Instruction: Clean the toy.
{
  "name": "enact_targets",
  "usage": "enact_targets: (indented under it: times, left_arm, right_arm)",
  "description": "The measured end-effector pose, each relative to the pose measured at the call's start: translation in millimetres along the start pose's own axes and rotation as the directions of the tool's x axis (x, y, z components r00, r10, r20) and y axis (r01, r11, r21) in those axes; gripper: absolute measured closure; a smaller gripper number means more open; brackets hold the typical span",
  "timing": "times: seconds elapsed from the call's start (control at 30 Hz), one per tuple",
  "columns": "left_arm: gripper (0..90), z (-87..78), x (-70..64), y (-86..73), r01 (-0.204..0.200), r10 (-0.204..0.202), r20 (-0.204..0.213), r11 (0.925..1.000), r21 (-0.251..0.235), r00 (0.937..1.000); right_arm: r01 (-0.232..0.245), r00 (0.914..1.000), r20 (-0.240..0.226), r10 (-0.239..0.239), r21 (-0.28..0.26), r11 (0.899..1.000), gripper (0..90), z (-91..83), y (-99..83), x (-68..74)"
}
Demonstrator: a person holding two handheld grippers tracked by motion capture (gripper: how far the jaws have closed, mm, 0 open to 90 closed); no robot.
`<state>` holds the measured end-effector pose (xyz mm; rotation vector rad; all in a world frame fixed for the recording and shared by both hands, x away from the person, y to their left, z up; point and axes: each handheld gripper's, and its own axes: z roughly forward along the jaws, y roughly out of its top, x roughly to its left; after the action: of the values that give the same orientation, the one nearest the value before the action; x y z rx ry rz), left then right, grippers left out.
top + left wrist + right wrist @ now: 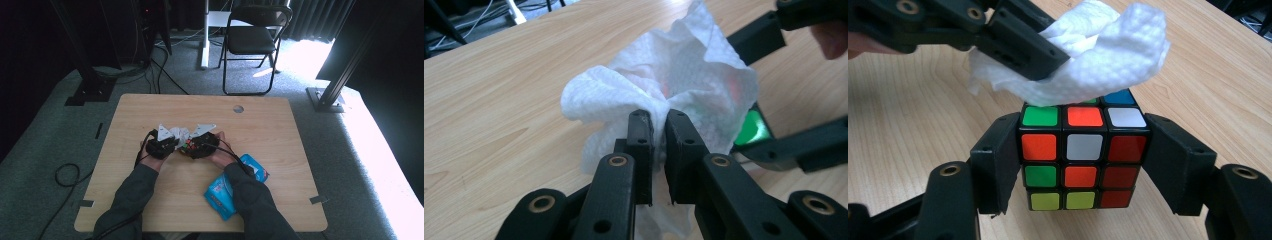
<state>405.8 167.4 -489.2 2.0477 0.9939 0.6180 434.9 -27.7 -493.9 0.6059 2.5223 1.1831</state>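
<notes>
- While a puzzle cube (1081, 157) is clamped between the jaws of the right gripper (1081, 160), its top face is being wiped with a crumpled white tissue (1088, 60) at the middle of the wooden table (280, 125).
- The right gripper's jaws are spread just wide enough to take the cube, one pad pressed flat against each side; the cube is held upright, at or just above the tabletop, and which of the two cannot be told.
- The left gripper (659, 150) is pinched nearly closed, a fold of the tissue (674, 80) caught between its jaw tips and the rest of the sheet bunched out ahead of it.
- In the high view, the two grippers (162, 142) (200, 144) are seen close together, the tissue (179, 132) between them, both forearms reaching in from the near edge.
- The step in hand is judged to be the cleaning of the cube's upper face. For the next move, the tissue would need to be dragged across the stickers with light pressure while the cube is kept firmly clamped, then the cube turned so another face is offered.
- A blue packet of wipes (234, 187) is lying by the right forearm, near the table's front edge, well clear of the work.
- A folding chair (252, 40) stands beyond the table; nothing is seen blocking the wipe, though the loose tissue hides part of the cube's top.
</notes>
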Motion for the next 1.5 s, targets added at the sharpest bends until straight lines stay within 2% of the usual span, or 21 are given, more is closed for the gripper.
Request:
enact_targets:
  times: [0.3, 0.5, 0.77, 0.93, 1.07, 1.17, 1.23, 1.27, 1.5]
  left_arm:
    - [82.4, 5.9, -1.4, 7.9, 0.006, -0.006, 0.004, 1.0, 0.004, 1.0]
    - [82.4, 6.8, -6.2, 11.6, -0.013, 0.013, 0.017, 0.9999, 0.003, 0.9998]
    - [82.4, 2.1, -22.4, 19.2, -0.071, 0.072, 0.055, 0.9973, -0.021, 0.9959]
    - [82.4, 1.5, -30.1, 23.6, -0.093, 0.095, 0.072, 0.9948, -0.041, 0.9929]
    - [82.4, 3.3, -25.5, 22.8, -0.083, 0.085, 0.058, 0.996, -0.032, 0.9947]
    - [82.4, 6.0, -18.6, 19.1, -0.052, 0.052, 0.022, 0.9986, -0.011, 0.9984]
    - [82.4, 6.7, -16.8, 18.0, -0.044, 0.044, 0.017, 0.999, -0.008, 0.9989]
    - [82.4, 8.2, -11.5, 15.0, -0.024, 0.024, 0.003, 0.9997, 0.005, 0.9997]
    - [82.4, 8.6, 0.9, 7.3, 0.011, -0.01, -0.028, 0.9994, 0.032, 0.9995]
  right_arm:
    - [0.011, 0.9998, -0.016, -0.011, -0.005, 1.0, 34.4, -0.5, 0.1, 1.2]
    - [0.019, 0.9995, -0.027, -0.019, -0.003, 1.0, 34.4, -0.1, 0.1, 2.3]
    - [0.016, 0.9995, -0.027, -0.017, -0.001, 1.0, 34.4, 0.2, 0.0, 2.1]
    - [0.017, 0.9995, -0.028, -0.017, -0.002, 1.0, 34.4, 0.1, 0.0, 2.0]
    - [0.018, 0.9994, -0.03, -0.018, -0.004, 1.0, 34.4, -0.1, 0.0, 2.1]
    - [0.018, 0.9993, -0.032, -0.018, -0.004, 1.0, 34.4, -0.1, -0.1, 2.4]
    - [0.02, 0.9992, -0.035, -0.02, -0.004, 1.0, 34.4, -0.1, -0.2, 2.5]
    - [0.022, 0.999, -0.037, -0.022, -0.003, 1.0, 34.5, 0.0, -0.2, 2.7]
    - [0.019, 0.9992, -0.036, -0.02, -0.007, 1.0, 34.5, -0.4, -0.2, 2.5]
